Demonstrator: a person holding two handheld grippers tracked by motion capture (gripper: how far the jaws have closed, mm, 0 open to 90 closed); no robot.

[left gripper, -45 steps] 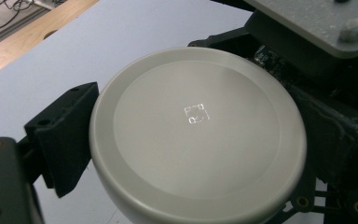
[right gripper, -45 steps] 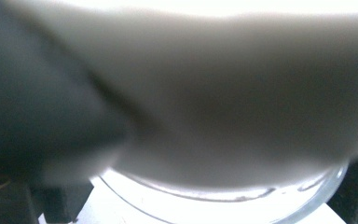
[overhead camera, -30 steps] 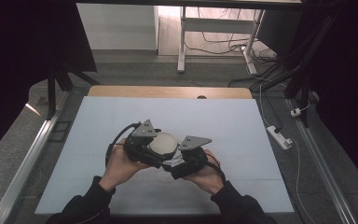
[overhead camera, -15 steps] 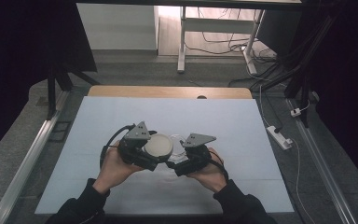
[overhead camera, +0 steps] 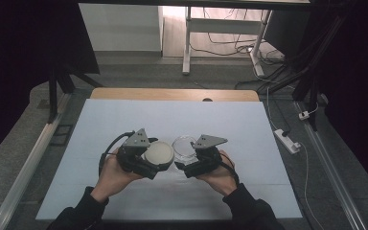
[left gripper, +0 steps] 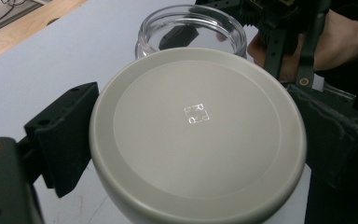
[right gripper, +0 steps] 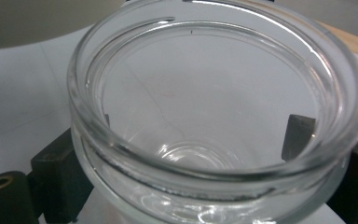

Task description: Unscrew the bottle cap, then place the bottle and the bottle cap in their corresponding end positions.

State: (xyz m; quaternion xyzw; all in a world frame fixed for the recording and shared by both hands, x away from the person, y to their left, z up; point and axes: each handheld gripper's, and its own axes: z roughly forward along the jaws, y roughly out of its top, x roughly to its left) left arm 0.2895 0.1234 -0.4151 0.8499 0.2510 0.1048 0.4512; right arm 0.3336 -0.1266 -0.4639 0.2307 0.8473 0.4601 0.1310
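Both hands are low over the pale blue sheet covering the counter (overhead camera: 124, 124), and the left gripper (overhead camera: 149, 162) has its black jaws closed on either side of a round, off-white, domed lid (left gripper: 198, 135), a tiny square mark at its centre facing the camera. Just to the right of that lid, the right gripper (overhead camera: 186, 163) clamps the body of a clear glass jar with a thick open rim (right gripper: 214, 112), jaws pressed against the glass on both sides. Lid and jar sit side by side, nearly touching, with the wooden counter edge well beyond the lid
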